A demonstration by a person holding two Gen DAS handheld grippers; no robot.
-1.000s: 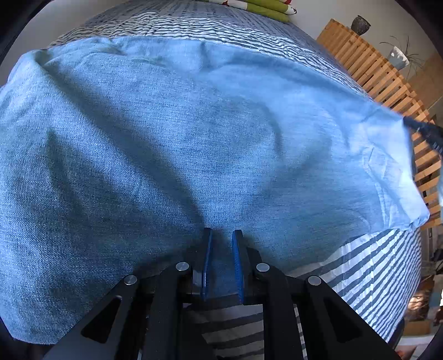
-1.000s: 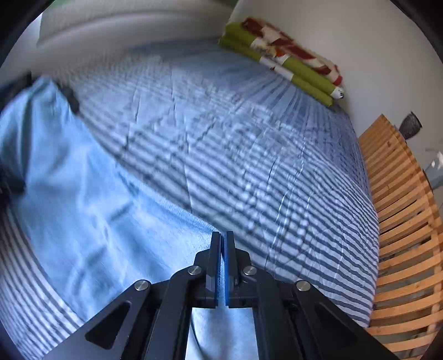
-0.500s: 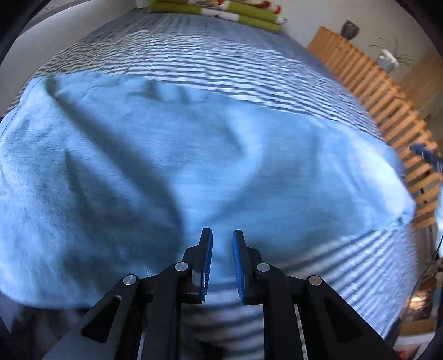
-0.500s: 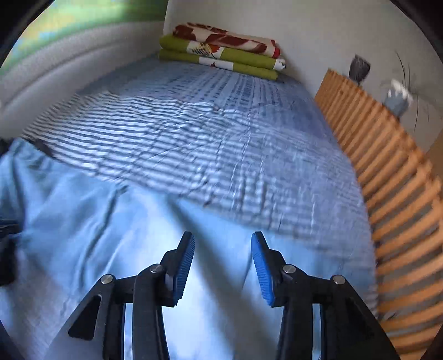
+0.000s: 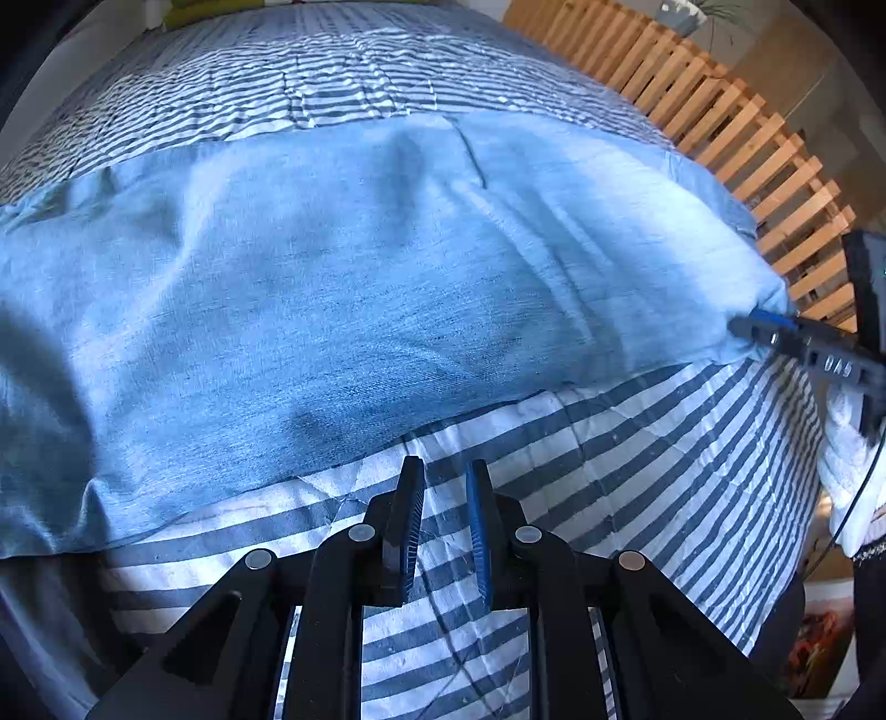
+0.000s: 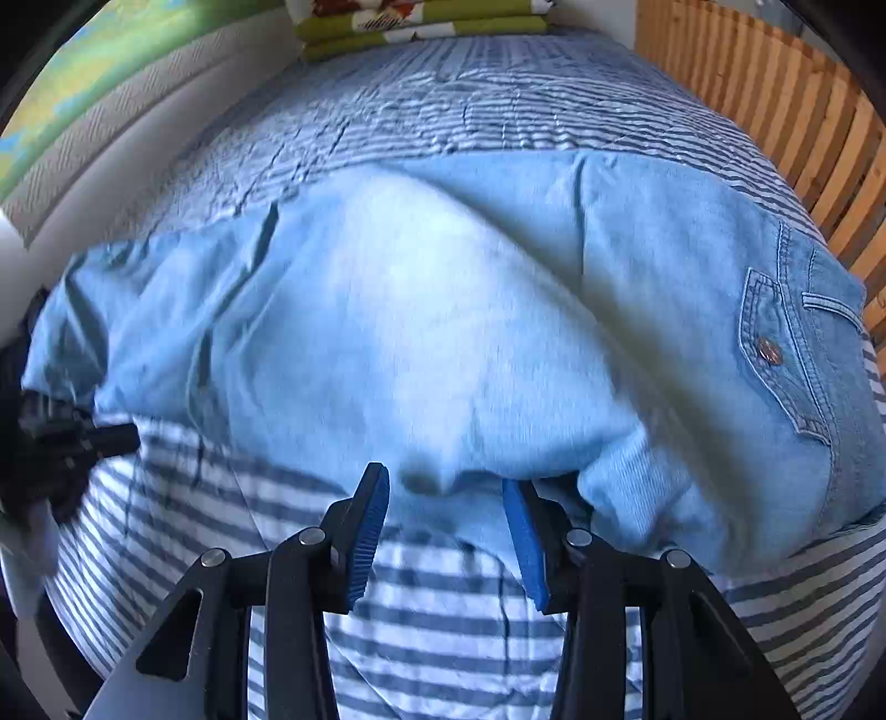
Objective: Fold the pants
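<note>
Pants: the pants [image 5: 387, 288] are lying folded across the striped bed [image 5: 637, 487], the near edge just ahead of both tongs.
Left tongs: the left tongs [image 5: 446, 520] are hovering over bare bedding, jaws narrow, gripping nothing.
Right tongs: the right tongs [image 6: 446, 531] are standing wider, the hem [image 6: 443, 520] sitting between the pads but not pinched.
Hidden: motion is blurring the cloth in the right view; the left view is cutting off the pants' left end.
Only right view: a back pocket [image 6: 786, 354] is showing, with folded blankets [image 6: 421, 22] beyond.
Only left view: a white sleeve [image 5: 853, 471] is showing at the edge.
</note>
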